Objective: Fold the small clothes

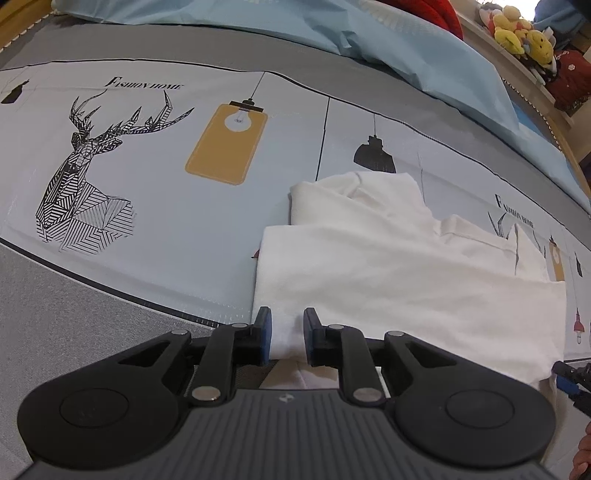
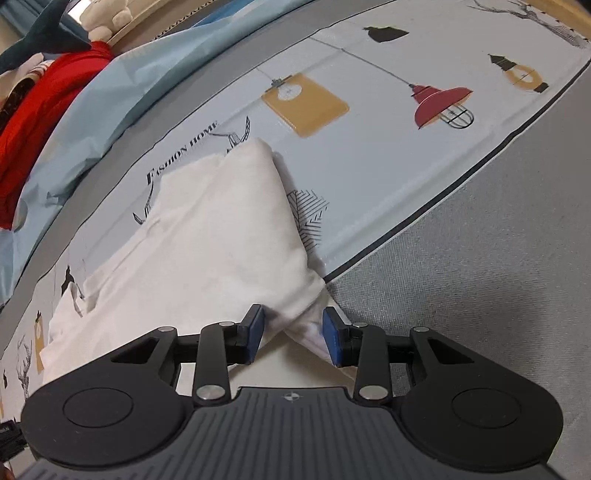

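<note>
My left tongs (image 1: 287, 338) and right tongs (image 2: 293, 338) gape over the shirt (image 1: 388, 266); patterned bedsheet (image 1: 155, 206) beyond, toys (image 1: 517, 33) far off.

A folded garment (image 1: 388, 266) lies on the bed sheet (image 1: 155, 192), toward the near edge of the bed. In the left wrist view the left claw (image 1: 287, 338) sits over the garment's near left corner, cloth lying between its parted pads. The right claw (image 2: 293, 338) sits at the garment's near right corner, where a bunched tip of cloth lies between its parted pads. Behind the garment a quilt (image 1: 388, 40) lies along the far side of the bed. Beyond the quilt, plush toys (image 1: 521, 33) sit on a ledge at the far right of the left wrist view.
</note>
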The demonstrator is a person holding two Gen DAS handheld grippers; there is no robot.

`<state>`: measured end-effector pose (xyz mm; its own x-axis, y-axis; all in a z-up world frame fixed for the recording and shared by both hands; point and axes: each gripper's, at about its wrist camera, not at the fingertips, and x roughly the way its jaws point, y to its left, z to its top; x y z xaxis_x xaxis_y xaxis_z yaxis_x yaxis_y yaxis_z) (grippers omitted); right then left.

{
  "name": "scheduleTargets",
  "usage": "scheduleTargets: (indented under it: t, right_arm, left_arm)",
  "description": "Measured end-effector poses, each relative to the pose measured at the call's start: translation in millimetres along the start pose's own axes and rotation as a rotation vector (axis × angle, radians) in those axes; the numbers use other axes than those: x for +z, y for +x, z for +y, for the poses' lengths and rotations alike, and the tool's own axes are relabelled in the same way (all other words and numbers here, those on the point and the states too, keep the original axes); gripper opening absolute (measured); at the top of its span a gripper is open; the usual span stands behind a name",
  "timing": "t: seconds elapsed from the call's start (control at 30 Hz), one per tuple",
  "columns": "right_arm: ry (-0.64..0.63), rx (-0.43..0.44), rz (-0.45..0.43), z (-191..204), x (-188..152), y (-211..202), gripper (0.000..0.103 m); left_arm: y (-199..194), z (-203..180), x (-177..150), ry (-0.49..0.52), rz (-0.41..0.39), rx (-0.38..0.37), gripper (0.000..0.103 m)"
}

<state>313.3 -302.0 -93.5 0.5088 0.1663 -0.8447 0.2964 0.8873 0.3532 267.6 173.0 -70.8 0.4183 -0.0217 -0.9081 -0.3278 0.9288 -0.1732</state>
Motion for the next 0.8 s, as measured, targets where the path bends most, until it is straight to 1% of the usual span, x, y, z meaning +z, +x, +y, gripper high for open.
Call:
scheduleTargets:
  t: [0.03, 0.1, 0.13, 0.17, 0.2, 0.3, 0.4, 0.47, 0.5, 0.53, 0.57, 0.6, 0.63, 0.67, 0.7, 0.73, 0.77, 0.8]
  right_arm:
    - [-0.018, 0.001, -0.007, 2, 0, 0, 0.031]
    - [-0.053, -0.004, -0.023, 6, -1, 0, 0.015]
    - [-0.065, -0.006, -0.034, 7, -1, -2, 0.011]
    - [-0.062, -0.001, -0.043, 6, 0, -4, 0.005]
    - [-0.057, 0.004, -0.050, 5, 1, -8, 0.003]
    - [-0.056, -0.021, -0.106, 3, 8, -22, 0.001]
    - [-0.029, -0.074, -0.091, -6, 10, -19, 0.000]
    - [-0.017, -0.146, -0.112, -9, 11, -21, 0.000]
    - [-0.013, -0.165, -0.138, -10, 13, -25, 0.000]
    - [-0.001, -0.155, -0.166, -11, 14, -29, 0.000]
    - [0.012, -0.124, -0.191, -11, 15, -34, 0.001]
    - [0.011, -0.073, -0.217, -9, 16, -39, 0.003]
    - [-0.017, -0.007, -0.232, -3, 17, -42, 0.003]
    - [-0.054, 0.050, -0.225, 3, 16, -41, 0.003]
    - [-0.091, 0.089, -0.199, 9, 14, -37, 0.003]
    - [-0.117, 0.095, -0.164, 13, 12, -30, 0.003]
    - [-0.138, 0.074, -0.116, 13, 9, -20, 0.003]
    - [-0.142, 0.015, -0.063, 10, 5, -7, 0.003]
  left_arm:
    - [1, -1, 0, 0.002, 0.002, 0.002, 0.020]
    - [1, -1, -1, 0.002, 0.004, 0.004, 0.020]
    - [1, -1, -1, 0.002, 0.003, 0.004, 0.020]
    - [1, 0, -1, 0.001, 0.002, 0.004, 0.020]
    - [0, 0, -1, 0.000, 0.001, 0.002, 0.020]
    - [-1, 0, 0, 0.001, -0.001, -0.002, 0.020]
    - [0, 0, 0, 0.005, 0.002, -0.005, 0.020]
    - [0, 0, -1, 0.011, 0.004, -0.005, 0.020]
    - [0, -1, -1, 0.011, 0.004, -0.006, 0.020]
    - [0, -1, 0, 0.011, 0.005, -0.007, 0.020]
    - [0, -1, 0, 0.010, 0.004, -0.007, 0.020]
    - [0, -1, 0, 0.010, 0.004, -0.007, 0.020]
    - [1, -1, 0, 0.011, 0.004, -0.009, 0.020]
    - [1, -1, -1, 0.013, 0.005, -0.011, 0.020]
    - [3, -1, -2, 0.014, 0.008, -0.013, 0.020]
    - [6, -1, -3, 0.015, 0.016, -0.012, 0.020]
    - [11, 0, -5, 0.018, 0.032, -0.005, 0.020]
    - [16, 0, -8, 0.027, 0.053, 0.007, 0.020]
